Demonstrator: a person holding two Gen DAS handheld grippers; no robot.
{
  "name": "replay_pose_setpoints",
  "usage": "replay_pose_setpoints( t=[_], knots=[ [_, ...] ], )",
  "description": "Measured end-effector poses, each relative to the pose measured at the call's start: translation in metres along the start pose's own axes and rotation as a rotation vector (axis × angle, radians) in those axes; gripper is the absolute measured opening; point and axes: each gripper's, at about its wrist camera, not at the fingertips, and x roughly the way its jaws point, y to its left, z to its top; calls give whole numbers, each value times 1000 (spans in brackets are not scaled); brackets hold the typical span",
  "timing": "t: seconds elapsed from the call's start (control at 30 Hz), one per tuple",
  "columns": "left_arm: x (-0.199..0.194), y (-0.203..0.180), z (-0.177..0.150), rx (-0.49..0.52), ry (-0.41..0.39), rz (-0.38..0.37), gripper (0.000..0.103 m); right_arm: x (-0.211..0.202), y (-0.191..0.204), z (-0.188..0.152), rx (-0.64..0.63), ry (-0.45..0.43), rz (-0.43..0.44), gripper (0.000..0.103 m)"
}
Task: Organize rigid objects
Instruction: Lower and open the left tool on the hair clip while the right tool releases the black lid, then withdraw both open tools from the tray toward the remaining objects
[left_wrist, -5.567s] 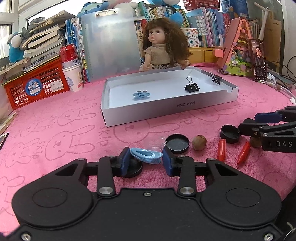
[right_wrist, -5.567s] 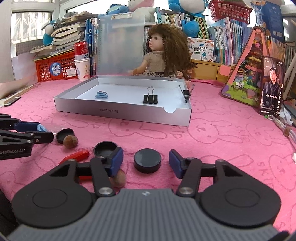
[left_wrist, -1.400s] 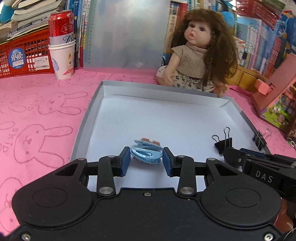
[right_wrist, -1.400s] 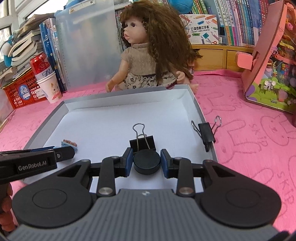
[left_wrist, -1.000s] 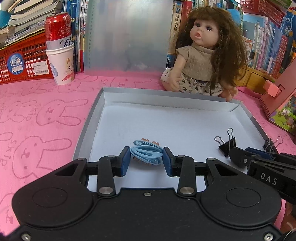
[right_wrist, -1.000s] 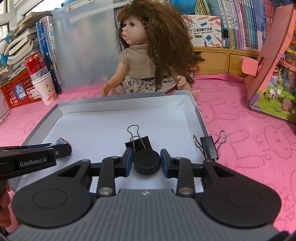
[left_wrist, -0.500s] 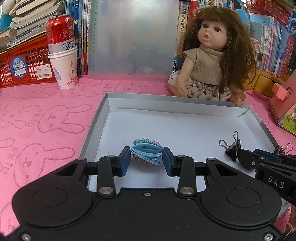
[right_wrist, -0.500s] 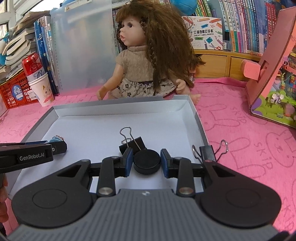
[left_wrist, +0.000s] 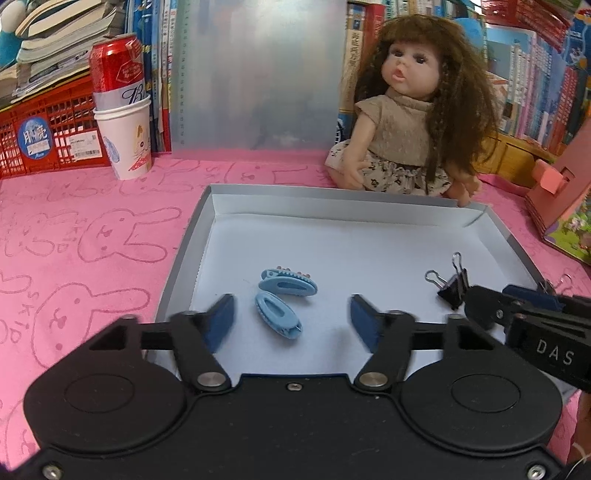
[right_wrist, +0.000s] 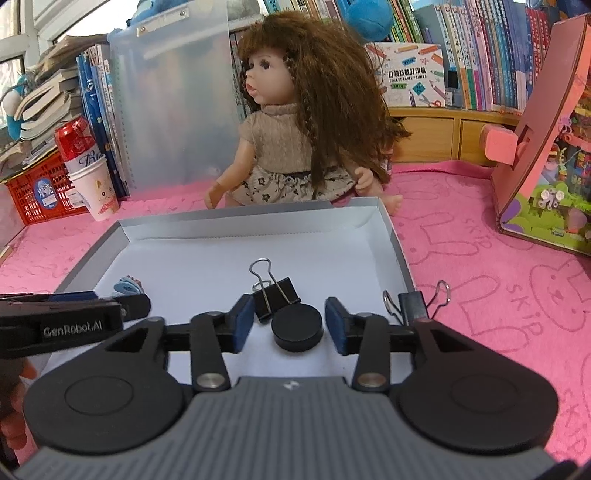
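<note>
A shallow grey box (left_wrist: 177, 273) with a white floor lies on the pink cloth. My left gripper (left_wrist: 291, 325) is open over its left part. A blue hair clip (left_wrist: 277, 314) lies free between its fingers, next to a second blue clip (left_wrist: 288, 283). My right gripper (right_wrist: 290, 323) is open over the box's right part (right_wrist: 399, 251). A round black lid (right_wrist: 297, 329) lies on the floor between its fingers, touching neither. A black binder clip (right_wrist: 275, 293) sits just behind the lid. Another binder clip (right_wrist: 413, 301) is on the box's right wall.
A doll (left_wrist: 406, 122) sits behind the box. A paper cup holding a red can (left_wrist: 123, 122) and a red crate (left_wrist: 40, 140) stand at the back left. A pink toy house (right_wrist: 546, 140) stands at the right. Books line the back.
Both grippers have opened. The left one let go of the blue hair clip and the right one let go of the black lid; both now lie on the box floor.
</note>
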Motion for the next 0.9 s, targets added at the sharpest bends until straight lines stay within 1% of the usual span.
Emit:
replay_pose_setpoints(
  t=[0.07, 0.23, 0.33, 0.53, 0.67, 0.9],
  knots=[
    [-4, -2, -2, 12, -6, -2, 77, -3, 1, 0, -1, -9, 3, 68],
    [-17, -3, -3, 29, -29, -5, 81, -12, 0, -1, 5, -27, 13, 81],
    [-25, -2, -4, 27, -32, -20, 83, -19, 0, -2, -3, -40, 12, 86],
    [-41, -2, -10, 32, -34, -60, 84, -37, 4, -5, -45, -81, 13, 91],
    [-56, -3, -15, 55, -56, -77, 84, -49, 4, -9, -78, -105, 1, 95],
    [-81, -2, -23, 59, -88, -106, 85, -69, -2, -13, -76, -129, 15, 98]
  ],
)
